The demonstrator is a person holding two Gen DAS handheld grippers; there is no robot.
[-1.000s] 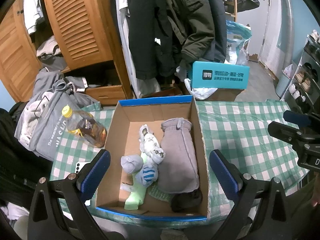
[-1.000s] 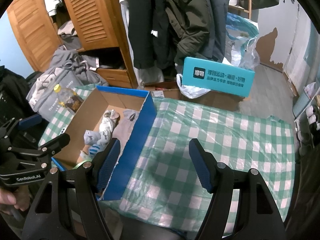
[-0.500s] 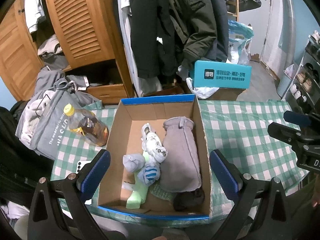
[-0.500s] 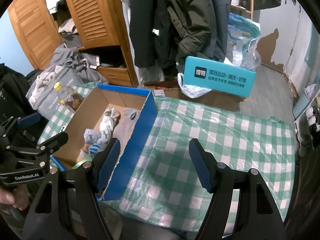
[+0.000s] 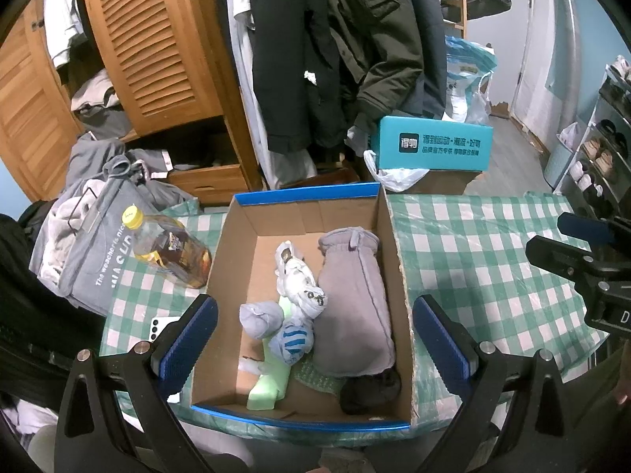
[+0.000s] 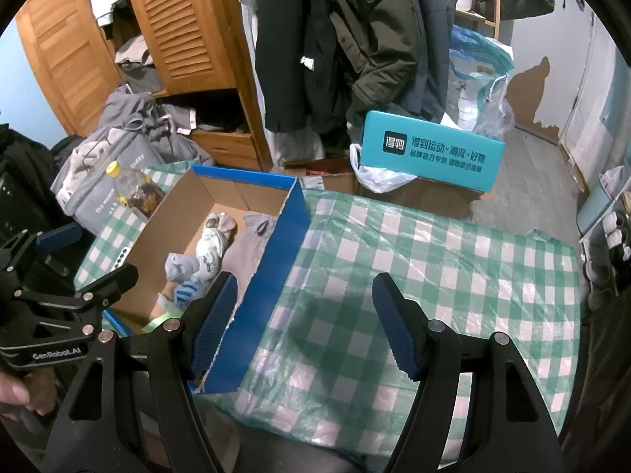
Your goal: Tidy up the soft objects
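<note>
Socks and soft bits, all of them sitting in the box (image 5: 388,236) on the checked cloth (image 5: 485,260). Your left gripper (image 5: 313,339) hangs above the box, jaws spread wide, nothing between them. Your right gripper (image 6: 303,321) hovers over bare cloth just right of the box wall, released too, empty.

Everything in there looks light and limp, so it will sag and fold wherever you pinch it. The grey mitten (image 5: 351,299) is the bulkiest piece; take it at the gathered cuff at the far end or across its middle, where there is fabric to bunch. The white bundle (image 5: 297,278), grey sock ball (image 5: 260,317) and striped ball (image 5: 294,341) lie touching each other, so pinch each ball across its widest part or you will drag a neighbour along. The black piece (image 5: 368,388) sits at the near end of the mitten. The green block (image 5: 270,378) looks firmer, maybe foam; squeeze its long sides. A green mesh scrap (image 5: 315,372) peeks from under the mitten.

Count: one mitten, one white bundle, two sock balls, one black piece, one green block, one mesh scrap, seven that I can see. Outside the box: one bottle (image 5: 167,248), one phone (image 5: 161,327).

Whether these are already sorted in or waiting to come out, I can't say.
</note>
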